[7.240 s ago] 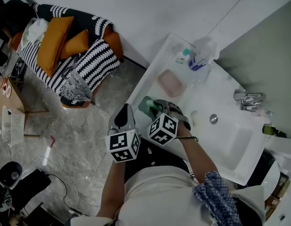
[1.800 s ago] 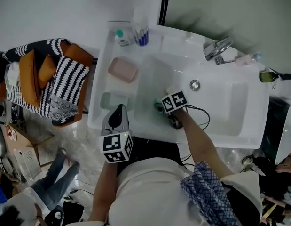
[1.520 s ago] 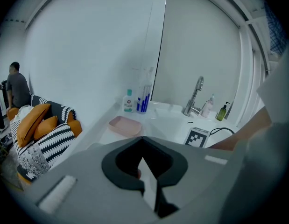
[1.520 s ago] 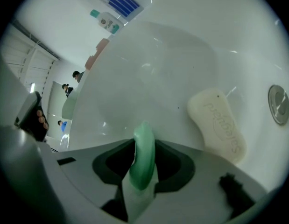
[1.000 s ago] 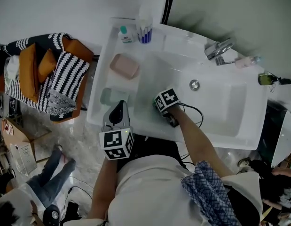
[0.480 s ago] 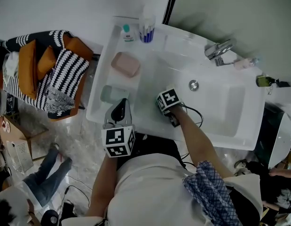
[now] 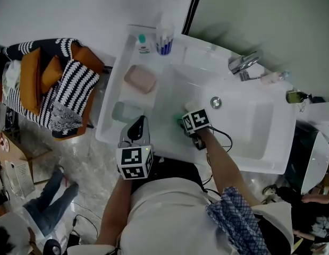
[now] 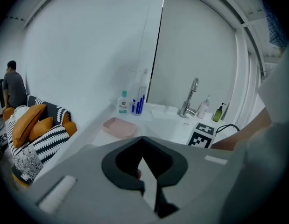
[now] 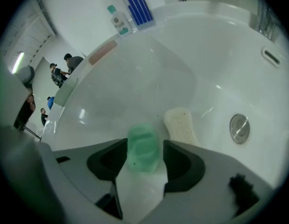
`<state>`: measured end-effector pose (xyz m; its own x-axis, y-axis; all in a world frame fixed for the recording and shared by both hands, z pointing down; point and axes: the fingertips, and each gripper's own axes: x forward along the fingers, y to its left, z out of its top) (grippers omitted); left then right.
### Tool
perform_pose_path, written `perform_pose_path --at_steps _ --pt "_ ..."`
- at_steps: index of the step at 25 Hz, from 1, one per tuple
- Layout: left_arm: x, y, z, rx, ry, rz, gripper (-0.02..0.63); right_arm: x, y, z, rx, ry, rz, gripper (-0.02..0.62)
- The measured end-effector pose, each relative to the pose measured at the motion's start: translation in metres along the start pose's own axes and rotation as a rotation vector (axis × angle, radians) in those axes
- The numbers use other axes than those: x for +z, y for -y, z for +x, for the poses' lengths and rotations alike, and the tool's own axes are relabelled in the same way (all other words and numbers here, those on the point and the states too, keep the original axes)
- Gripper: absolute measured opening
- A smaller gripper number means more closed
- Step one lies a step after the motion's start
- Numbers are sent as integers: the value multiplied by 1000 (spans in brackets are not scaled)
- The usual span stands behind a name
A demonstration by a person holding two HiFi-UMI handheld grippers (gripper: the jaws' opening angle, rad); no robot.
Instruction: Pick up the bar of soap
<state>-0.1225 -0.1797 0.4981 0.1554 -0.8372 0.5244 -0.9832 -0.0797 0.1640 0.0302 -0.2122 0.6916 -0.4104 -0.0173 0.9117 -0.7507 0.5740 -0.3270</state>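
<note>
Down in the white sink (image 7: 249, 126), the right gripper (image 9: 144, 143) points steeply into the basin. Its fingers stand wide and have just been opening. The green bar of soap (image 9: 143, 148) lies between them, no longer pinched, with a thin gap showing at one side. A second bar, a white soap (image 9: 181, 125), lies flat on the basin floor just beside the green one, between it and the round metal drain (image 9: 239, 127).

The left gripper (image 8: 142, 139) hangs over the front edge of the sink, well apart from both bars. Its fingers are closed together with nothing between them.

On the sink's left ledge sit a pink soap dish (image 7: 140, 79) and, nearer the person, a pale green dish (image 7: 124, 112) just beyond the left gripper. At the far corner stand a small bottle (image 7: 144, 44) and a cup of toothbrushes (image 7: 163, 44). The tap (image 7: 244, 65) rises at the back rim.
</note>
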Motion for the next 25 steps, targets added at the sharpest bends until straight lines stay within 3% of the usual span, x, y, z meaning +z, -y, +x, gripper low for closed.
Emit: perform_pose_path --at_steps 4,11,14,18,21,25 --pt "-2 5 3 -8 -8 1 6 9 2 -22 27 96 -32 229" --pt "-16 4 10 -5 -52 -8 6 44 -14 -76 187 419 44 227" --pt "-24 2 12 3 -75 -36 6 59 -11 -101 182 552 118 227" --pt "-26 5 15 -8 -79 -46 6 70 -21 -133 194 669 144 217" --pt "-22 10 17 -24 -69 -46 6 78 -25 -166 237 804 237 88" --pt "-16 14 18 -43 -46 -55 6 79 -34 -194 219 874 222 61"
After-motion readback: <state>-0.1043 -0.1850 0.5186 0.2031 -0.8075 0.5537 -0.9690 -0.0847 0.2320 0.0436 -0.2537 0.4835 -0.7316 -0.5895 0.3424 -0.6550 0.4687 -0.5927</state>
